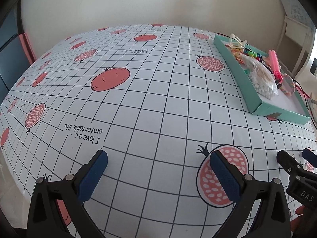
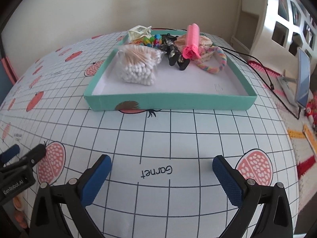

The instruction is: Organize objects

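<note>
While both grippers are hovering with jaws spread wide and empty, the left gripper (image 1: 158, 176) and right gripper (image 2: 161, 178) are facing a grid-patterned worktop (image 2: 178, 130). A shallow teal cardboard tray (image 2: 170, 100) is sitting there, holding a clear bag of cotton swabs (image 2: 138, 65).

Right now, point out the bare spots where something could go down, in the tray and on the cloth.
Tray: the white floor at its near end is free, between the front wall and the swab bag. The far end is crowded with clips, comb and scrunchie. The cloth left of the tray is bare.
</note>
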{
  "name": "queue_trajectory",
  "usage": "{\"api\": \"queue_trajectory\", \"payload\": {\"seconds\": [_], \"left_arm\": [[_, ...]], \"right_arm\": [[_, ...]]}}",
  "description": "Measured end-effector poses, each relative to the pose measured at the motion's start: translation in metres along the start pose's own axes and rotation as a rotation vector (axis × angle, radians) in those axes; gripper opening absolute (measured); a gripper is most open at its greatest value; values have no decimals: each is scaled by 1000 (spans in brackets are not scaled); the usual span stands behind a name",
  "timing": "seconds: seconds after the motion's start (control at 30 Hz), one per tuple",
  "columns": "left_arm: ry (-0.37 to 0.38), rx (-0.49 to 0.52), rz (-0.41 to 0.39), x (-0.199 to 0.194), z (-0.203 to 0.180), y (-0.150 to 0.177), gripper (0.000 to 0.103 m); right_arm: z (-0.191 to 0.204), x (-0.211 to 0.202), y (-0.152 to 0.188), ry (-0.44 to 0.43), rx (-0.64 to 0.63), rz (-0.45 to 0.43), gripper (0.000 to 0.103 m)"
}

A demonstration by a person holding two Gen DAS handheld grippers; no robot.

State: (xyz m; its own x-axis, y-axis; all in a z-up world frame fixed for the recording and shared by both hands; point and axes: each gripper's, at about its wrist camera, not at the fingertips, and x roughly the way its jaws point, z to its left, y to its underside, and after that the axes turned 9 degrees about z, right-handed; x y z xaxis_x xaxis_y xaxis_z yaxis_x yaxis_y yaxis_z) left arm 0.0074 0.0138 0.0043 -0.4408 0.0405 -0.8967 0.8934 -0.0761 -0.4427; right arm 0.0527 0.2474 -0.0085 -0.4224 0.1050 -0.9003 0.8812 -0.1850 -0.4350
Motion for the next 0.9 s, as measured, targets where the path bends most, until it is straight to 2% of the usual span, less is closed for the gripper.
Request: {"api": "queue_trajectory", "payload": {"seconds": [0.33,0.9], "left_arm": [[5,5,-36,0,2,1,103],[4,4,-41,1,4,2,103]], "right_arm": [[0,0,1,15,19,-21,103],[-1,0,0,15,20,-28,103]]}}
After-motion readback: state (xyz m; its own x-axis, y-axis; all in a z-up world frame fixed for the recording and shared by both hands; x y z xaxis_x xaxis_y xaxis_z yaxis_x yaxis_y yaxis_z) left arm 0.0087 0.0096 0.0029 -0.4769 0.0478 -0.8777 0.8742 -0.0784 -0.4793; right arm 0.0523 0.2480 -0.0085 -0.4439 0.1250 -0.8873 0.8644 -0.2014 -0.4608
